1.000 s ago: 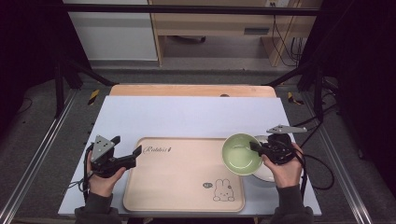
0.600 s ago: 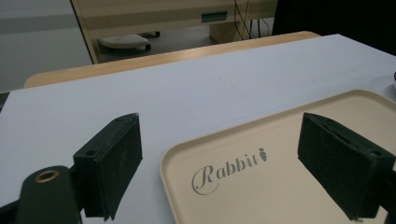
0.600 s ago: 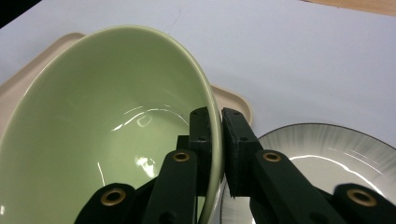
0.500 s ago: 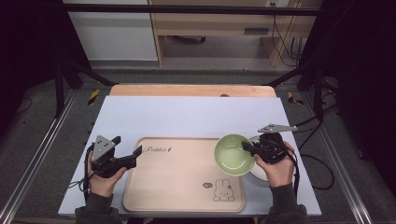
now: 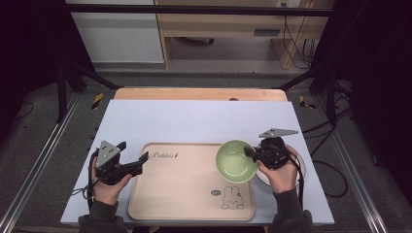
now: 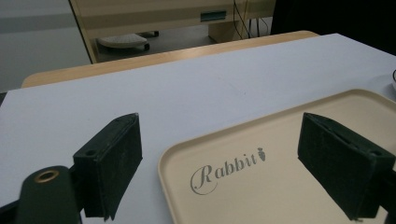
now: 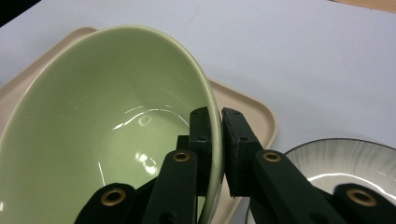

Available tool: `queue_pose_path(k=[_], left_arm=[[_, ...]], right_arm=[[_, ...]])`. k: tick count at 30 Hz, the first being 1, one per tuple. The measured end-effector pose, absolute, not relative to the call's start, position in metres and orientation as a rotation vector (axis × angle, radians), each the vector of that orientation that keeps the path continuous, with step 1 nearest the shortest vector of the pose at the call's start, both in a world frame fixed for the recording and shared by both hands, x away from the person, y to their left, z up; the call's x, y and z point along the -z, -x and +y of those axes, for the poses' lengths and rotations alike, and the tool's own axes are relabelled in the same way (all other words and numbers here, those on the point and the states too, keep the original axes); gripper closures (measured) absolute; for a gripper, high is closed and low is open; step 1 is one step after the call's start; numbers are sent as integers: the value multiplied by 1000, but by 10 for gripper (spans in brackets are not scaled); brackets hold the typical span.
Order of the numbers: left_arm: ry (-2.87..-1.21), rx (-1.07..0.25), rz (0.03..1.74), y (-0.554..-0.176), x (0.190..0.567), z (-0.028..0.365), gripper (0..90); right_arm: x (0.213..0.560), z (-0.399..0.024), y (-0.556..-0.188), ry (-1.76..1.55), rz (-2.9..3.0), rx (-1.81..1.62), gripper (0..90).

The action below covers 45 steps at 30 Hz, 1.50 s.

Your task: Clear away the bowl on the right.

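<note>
Right hand: forearm enters from the 6 o'clock edge of the high view, wrist bent inward so the right gripper points toward 9 o'clock. Its jaws are clamped on the rim of the green bowl, one pad inside the wall and one outside, as the right gripper view confirms at. In that view the green bowl sits tilted, its far side over the tray corner.

Position of the bowl: over the tray, in the tray's 2 o'clock quarter, just above the rabbit drawing. A white plate with a dark rim lies on the white table cover at the bowl's 3 o'clock, largely under the right hand; in the right gripper view the plate shows at 4 o'clock, apart from the bowl.

Left hand: forearm enters at 6 o'clock, left gripper held level and pointing toward 3 o'clock at the tray's left edge. Its jaws stand wide apart with nothing between them; in the left gripper view they straddle the tray's corner by the "Rabbit" lettering.

Change against the earlier frames: the bowl and right gripper have shifted toward 9 o'clock, from overhanging the tray's right edge beside the plate to well over the tray. The grip is unchanged. The left hand and gripper have kept their place.
</note>
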<state>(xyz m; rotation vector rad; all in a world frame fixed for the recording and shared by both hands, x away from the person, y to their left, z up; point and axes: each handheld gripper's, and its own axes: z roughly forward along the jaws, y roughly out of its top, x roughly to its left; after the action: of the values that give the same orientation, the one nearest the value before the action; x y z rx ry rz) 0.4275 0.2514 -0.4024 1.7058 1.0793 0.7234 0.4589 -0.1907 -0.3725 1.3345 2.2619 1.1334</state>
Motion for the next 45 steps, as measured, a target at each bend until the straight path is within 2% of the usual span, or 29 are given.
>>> queue_pose_path(k=[45], left_arm=[[-1704,-720,1076,-428,403,251,133]], right_arm=[[381,-138,-483,-1236,2369,-1139,831]])
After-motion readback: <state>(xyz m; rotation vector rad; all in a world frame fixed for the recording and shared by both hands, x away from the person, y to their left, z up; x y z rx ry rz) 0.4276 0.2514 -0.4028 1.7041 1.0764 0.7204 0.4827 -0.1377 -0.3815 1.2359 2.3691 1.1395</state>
